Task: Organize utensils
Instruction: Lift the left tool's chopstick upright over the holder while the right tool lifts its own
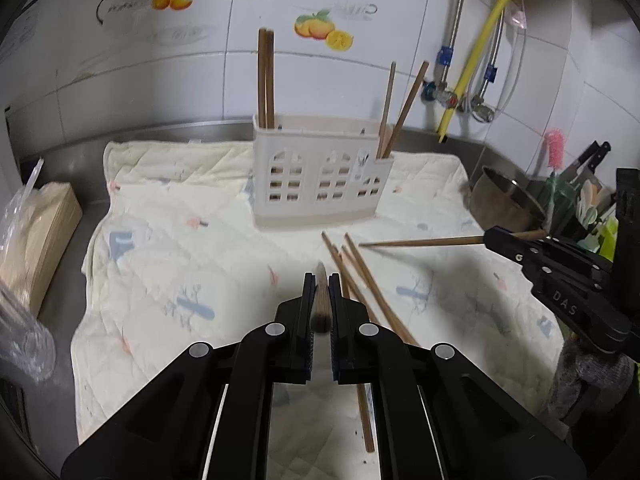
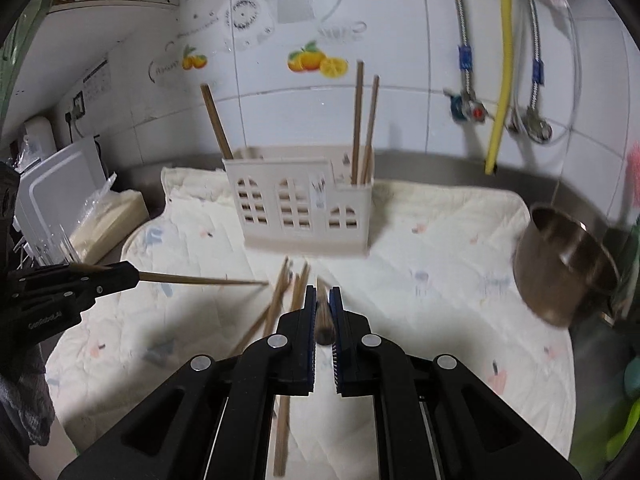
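Both my grippers — left gripper (image 1: 320, 284), right gripper (image 2: 323, 296) — pinch a chopstick each; next, drop them into the holder (image 1: 320, 176) ahead.

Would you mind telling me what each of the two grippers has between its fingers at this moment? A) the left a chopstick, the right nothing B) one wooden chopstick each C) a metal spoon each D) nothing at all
B: the left gripper is shut on a chopstick, and the right gripper is shut on another chopstick, both lifted above the quilted cloth.
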Demonstrator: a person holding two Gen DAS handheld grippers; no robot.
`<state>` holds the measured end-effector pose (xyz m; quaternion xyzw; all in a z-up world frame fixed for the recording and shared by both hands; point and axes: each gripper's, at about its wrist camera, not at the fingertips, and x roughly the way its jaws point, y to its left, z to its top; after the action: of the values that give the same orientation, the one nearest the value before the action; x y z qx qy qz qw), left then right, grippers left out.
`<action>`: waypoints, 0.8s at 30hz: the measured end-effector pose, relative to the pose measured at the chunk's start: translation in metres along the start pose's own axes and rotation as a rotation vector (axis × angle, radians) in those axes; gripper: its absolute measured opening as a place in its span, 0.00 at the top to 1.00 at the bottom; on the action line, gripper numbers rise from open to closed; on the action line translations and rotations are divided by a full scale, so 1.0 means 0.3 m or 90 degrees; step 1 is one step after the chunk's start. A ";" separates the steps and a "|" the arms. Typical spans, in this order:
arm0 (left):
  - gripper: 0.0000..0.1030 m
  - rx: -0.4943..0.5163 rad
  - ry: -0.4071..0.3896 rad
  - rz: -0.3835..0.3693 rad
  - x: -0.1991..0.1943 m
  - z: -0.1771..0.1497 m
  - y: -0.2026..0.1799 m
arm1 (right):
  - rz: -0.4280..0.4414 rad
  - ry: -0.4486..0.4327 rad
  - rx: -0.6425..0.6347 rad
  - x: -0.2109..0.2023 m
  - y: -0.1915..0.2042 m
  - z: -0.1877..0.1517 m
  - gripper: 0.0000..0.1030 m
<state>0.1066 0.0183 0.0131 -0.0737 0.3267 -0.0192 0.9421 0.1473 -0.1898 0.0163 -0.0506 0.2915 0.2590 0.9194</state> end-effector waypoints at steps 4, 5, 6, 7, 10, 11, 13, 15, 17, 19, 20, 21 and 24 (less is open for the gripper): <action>0.95 0.014 -0.017 -0.008 -0.019 0.060 0.001 | 0.002 -0.005 -0.012 0.011 0.002 0.065 0.94; 0.95 0.016 -0.021 -0.008 -0.021 0.075 0.006 | 0.007 -0.007 -0.011 0.012 -0.003 0.092 0.94; 0.95 0.018 -0.024 -0.008 -0.024 0.090 0.009 | 0.010 -0.006 -0.011 0.012 -0.006 0.115 0.94; 0.95 0.019 -0.027 -0.008 -0.026 0.109 0.014 | 0.011 -0.006 -0.012 0.012 -0.007 0.132 0.94; 0.95 0.020 -0.037 -0.020 -0.034 0.161 0.021 | 0.013 -0.011 -0.024 0.001 -0.011 0.199 0.94; 0.95 0.021 -0.041 -0.024 -0.037 0.180 0.021 | 0.015 -0.012 -0.029 -0.004 -0.012 0.224 0.94; 0.95 0.027 -0.052 -0.022 -0.040 0.217 0.017 | 0.022 -0.009 -0.036 -0.008 -0.011 0.268 0.94; 0.95 0.030 -0.062 -0.023 -0.044 0.257 0.014 | 0.023 -0.009 -0.045 -0.011 -0.011 0.303 0.94; 0.95 0.031 -0.074 -0.030 -0.052 0.310 0.014 | 0.028 -0.010 -0.049 -0.017 -0.013 0.337 0.94; 0.95 0.034 -0.091 -0.028 -0.064 0.362 0.015 | 0.032 -0.010 -0.053 -0.022 -0.015 0.369 0.94; 0.95 0.038 -0.102 -0.027 -0.074 0.386 0.013 | 0.037 -0.012 -0.055 -0.026 -0.017 0.389 0.94; 0.95 0.040 -0.116 -0.024 -0.085 0.420 0.011 | 0.040 -0.012 -0.056 -0.029 -0.019 0.408 0.94; 0.95 0.043 -0.147 -0.023 -0.107 0.499 0.001 | 0.044 -0.008 -0.060 -0.035 -0.025 0.461 0.94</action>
<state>0.1739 0.0403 0.1489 -0.0497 0.2141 -0.0388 0.9748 0.2143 -0.1672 0.1357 -0.0823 0.2747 0.3046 0.9083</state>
